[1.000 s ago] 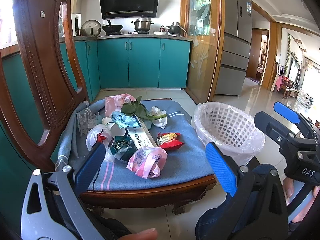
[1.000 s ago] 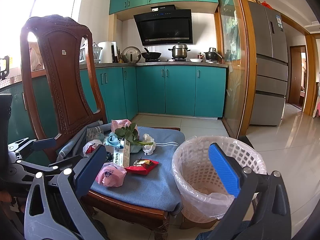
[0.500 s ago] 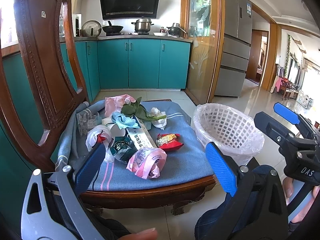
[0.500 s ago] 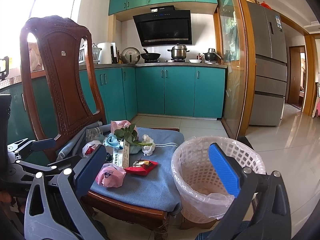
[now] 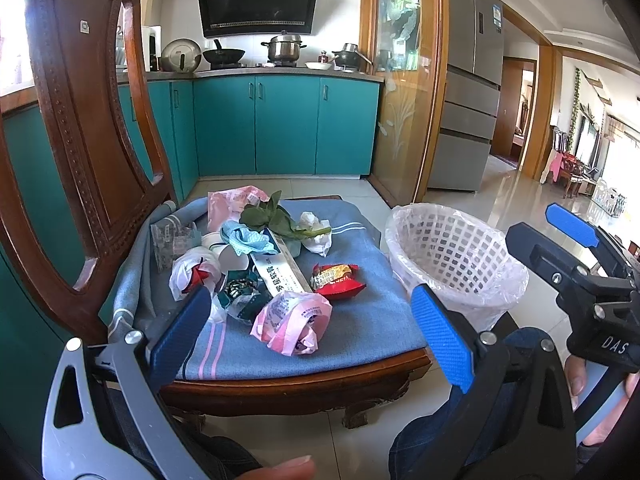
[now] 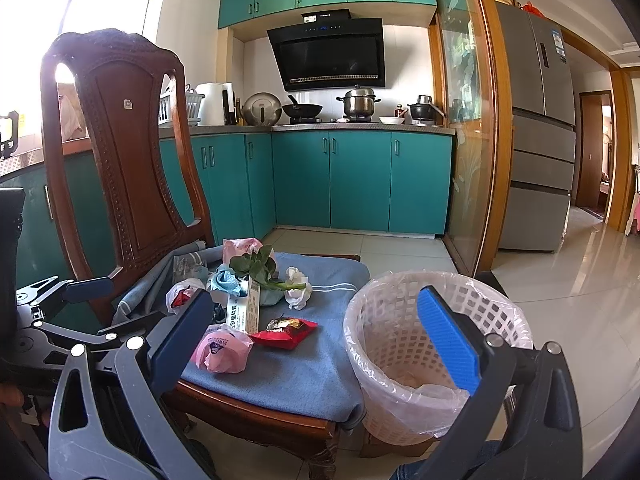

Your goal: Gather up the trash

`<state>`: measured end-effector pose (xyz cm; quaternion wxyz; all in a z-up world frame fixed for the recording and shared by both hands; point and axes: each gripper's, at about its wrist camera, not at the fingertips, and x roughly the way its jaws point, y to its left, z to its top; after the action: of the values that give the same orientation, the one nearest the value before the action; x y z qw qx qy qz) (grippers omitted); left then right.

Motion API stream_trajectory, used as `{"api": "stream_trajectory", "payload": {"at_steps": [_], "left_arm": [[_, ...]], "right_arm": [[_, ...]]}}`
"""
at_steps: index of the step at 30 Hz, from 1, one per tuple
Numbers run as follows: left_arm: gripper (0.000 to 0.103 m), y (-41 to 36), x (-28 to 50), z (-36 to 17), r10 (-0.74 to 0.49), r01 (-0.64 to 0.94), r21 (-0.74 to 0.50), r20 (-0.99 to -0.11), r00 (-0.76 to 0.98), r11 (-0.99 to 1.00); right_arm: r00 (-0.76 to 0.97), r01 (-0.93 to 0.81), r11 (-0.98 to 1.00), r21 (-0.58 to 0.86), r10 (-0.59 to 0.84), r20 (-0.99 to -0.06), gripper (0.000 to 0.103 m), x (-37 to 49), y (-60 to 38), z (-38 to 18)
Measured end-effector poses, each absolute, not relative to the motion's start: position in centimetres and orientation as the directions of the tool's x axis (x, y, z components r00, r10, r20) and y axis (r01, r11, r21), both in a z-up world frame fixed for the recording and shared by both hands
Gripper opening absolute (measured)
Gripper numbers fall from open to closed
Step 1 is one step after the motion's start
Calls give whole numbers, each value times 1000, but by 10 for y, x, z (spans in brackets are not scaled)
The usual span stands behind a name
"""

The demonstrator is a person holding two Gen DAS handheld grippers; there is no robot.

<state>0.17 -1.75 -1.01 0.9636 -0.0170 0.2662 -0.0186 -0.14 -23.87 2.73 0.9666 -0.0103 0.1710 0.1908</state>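
Trash lies on a blue cloth on a wooden chair seat [image 5: 304, 384]: a crumpled pink bag [image 5: 290, 322] [image 6: 222, 348] at the front, a red snack wrapper [image 5: 336, 280] [image 6: 286, 330], a long white carton [image 5: 280, 270], green leaves [image 5: 272, 218], a white tissue [image 5: 316, 232] and a blue rag [image 5: 244, 238]. A white lined basket [image 5: 452, 256] [image 6: 420, 352] stands on the floor right of the chair. My left gripper [image 5: 312, 336] is open and empty, just before the seat's front edge. My right gripper [image 6: 316, 340] is open and empty, in front of chair and basket.
The tall carved chair back [image 5: 80, 120] rises at the left. Teal kitchen cabinets [image 5: 280, 128] and a stove with pots stand behind. A grey fridge [image 5: 468, 92] stands at the right. Tiled floor [image 6: 560, 280] spreads to the right of the basket.
Both grippers have barely shifted; the view is nearly the same. Nothing was taken hold of or let go.
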Motion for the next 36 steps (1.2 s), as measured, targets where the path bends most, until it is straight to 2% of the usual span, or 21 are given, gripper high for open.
{"api": "stream_trajectory", "payload": {"at_steps": [36], "left_arm": [[100, -21, 5, -14, -50, 30, -47, -525, 850, 998]], "right_arm": [[864, -384, 922, 48, 377, -333, 100, 0, -235, 26]]}}
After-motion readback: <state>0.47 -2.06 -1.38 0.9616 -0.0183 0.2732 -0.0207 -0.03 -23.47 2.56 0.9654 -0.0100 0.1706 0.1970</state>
